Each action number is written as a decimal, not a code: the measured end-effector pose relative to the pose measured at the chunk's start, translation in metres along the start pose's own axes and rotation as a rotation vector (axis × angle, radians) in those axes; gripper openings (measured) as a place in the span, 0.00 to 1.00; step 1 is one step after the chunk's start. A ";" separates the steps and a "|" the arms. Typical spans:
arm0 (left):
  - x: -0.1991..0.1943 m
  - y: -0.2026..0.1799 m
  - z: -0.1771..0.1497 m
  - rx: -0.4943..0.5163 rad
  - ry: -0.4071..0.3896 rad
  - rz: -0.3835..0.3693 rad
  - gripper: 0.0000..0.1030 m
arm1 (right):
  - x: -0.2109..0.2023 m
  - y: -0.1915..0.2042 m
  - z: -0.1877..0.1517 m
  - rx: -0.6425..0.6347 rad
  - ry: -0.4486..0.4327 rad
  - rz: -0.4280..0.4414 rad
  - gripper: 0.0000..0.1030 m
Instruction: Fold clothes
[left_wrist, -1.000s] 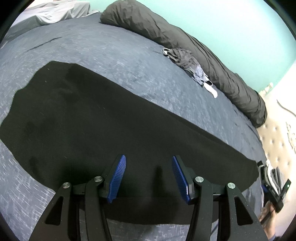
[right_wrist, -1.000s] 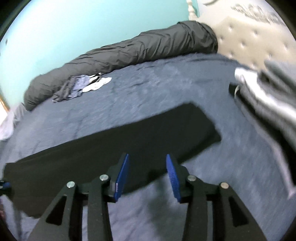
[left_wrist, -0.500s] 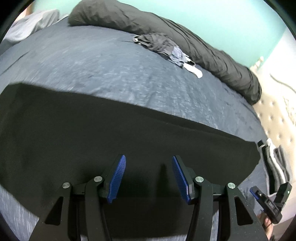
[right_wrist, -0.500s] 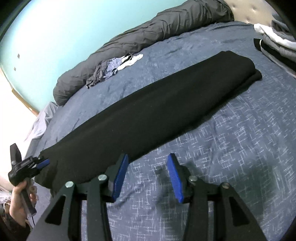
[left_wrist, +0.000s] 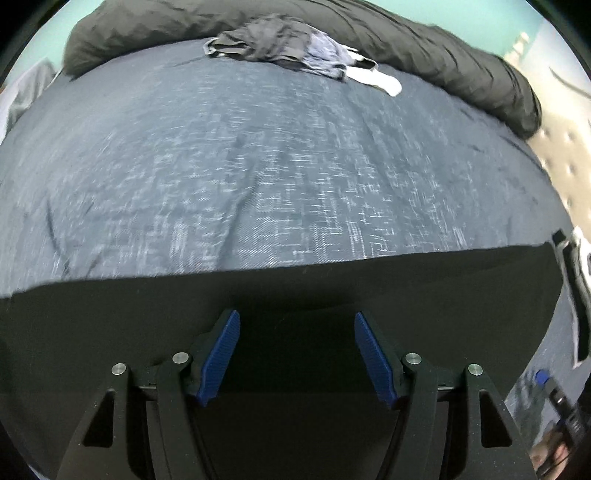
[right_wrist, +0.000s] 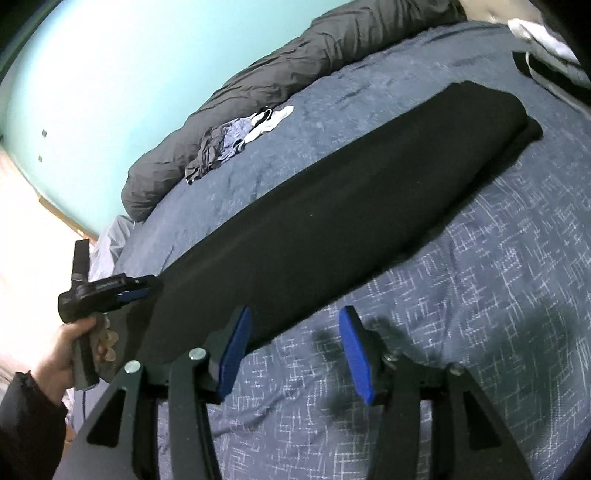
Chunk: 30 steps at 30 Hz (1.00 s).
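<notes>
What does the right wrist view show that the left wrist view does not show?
Only the right wrist view shows the whole black folded garment end to end, and the left hand-held gripper at its far end, held by a hand. Only the left wrist view shows that gripper's jaws opening above the cloth, gripping nothing. Both show the blue bedspread, the grey duvet roll and the small clothes pile.

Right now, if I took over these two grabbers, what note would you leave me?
Left gripper: jaws opening, nothing clamped, over one end of the black garment.
Right gripper: open, empty, over the bedspread beside the garment's near edge.
Garment: lies flat on the bed as a long narrow band, so lengthwise folds look done.
Left: probably fold it end to end, then the loose clothes by the duvet.
</notes>
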<state>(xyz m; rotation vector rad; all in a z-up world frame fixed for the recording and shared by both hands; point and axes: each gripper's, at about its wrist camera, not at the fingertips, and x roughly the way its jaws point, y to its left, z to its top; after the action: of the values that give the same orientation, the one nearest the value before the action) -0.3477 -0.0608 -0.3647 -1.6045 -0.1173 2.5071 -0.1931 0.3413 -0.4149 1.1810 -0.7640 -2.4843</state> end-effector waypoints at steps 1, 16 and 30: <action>0.001 -0.003 0.001 0.020 0.004 0.000 0.66 | -0.001 -0.002 0.001 0.007 -0.006 -0.003 0.49; 0.011 -0.023 0.004 0.108 0.054 -0.045 0.66 | 0.002 -0.008 0.008 0.059 -0.008 0.023 0.50; 0.004 -0.035 -0.007 0.188 0.012 -0.034 0.03 | 0.005 -0.016 0.007 0.095 0.001 0.027 0.49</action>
<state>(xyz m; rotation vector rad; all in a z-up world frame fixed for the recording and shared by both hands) -0.3394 -0.0263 -0.3658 -1.5296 0.0897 2.4017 -0.2021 0.3542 -0.4233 1.1957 -0.9007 -2.4491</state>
